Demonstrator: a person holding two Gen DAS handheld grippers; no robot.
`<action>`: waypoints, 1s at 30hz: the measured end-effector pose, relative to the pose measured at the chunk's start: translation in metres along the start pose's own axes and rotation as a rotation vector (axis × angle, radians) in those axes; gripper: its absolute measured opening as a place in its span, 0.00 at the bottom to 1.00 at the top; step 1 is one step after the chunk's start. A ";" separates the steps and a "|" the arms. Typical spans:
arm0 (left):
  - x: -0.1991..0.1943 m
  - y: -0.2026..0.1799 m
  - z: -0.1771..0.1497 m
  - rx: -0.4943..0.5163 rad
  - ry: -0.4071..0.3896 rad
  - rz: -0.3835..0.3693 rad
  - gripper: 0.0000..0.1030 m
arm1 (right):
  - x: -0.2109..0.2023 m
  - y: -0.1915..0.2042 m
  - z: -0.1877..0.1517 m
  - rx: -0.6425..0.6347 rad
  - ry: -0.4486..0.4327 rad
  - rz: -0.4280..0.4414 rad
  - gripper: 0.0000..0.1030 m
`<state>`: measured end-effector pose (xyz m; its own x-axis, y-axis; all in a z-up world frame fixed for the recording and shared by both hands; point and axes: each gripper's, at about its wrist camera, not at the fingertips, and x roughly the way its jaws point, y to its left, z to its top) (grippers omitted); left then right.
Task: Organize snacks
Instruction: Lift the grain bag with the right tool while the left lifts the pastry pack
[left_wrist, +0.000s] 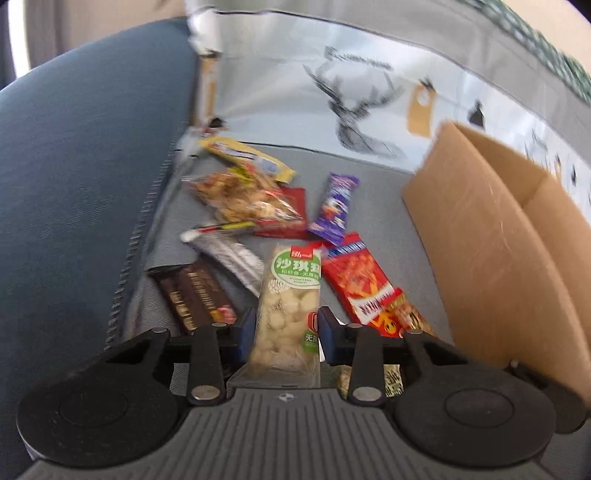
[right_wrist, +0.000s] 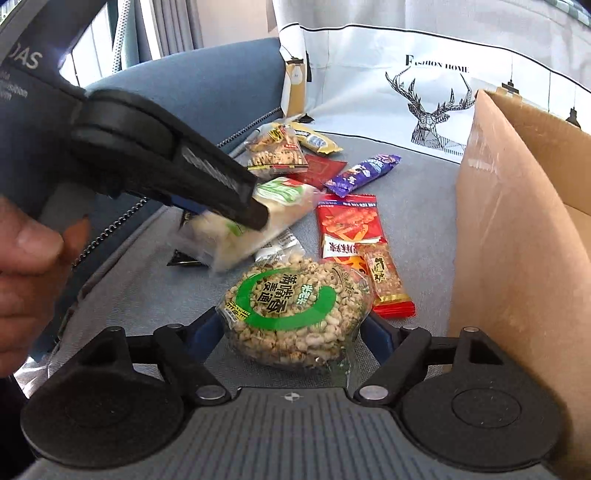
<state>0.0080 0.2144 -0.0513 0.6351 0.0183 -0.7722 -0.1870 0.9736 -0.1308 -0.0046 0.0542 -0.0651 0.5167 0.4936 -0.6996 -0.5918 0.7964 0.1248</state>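
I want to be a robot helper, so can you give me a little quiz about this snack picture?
1. True or false: the purple snack bar lies outside the cardboard box, on the grey fabric.
2. Which snack do the left gripper fingers squeeze?
A. a brown chocolate bar
B. the green-and-white sachima pack
C. a red packet
3. Fill in: the round puffed-grain cake with the green ring sits between the fingers of the ___ gripper.

Key: 1 true; 2 B; 3 right.
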 end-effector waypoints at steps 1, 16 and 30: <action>-0.005 0.006 0.000 -0.036 0.002 0.001 0.38 | -0.002 0.000 0.000 -0.001 0.001 0.005 0.79; 0.005 0.012 -0.006 -0.077 0.116 0.004 0.43 | 0.003 -0.001 -0.002 0.025 0.053 0.036 0.82; 0.011 0.009 -0.006 -0.053 0.136 0.017 0.44 | 0.010 0.001 -0.005 0.009 0.060 0.023 0.84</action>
<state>0.0085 0.2223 -0.0645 0.5251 -0.0001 -0.8510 -0.2385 0.9599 -0.1473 -0.0033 0.0580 -0.0752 0.4645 0.4900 -0.7377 -0.5974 0.7883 0.1474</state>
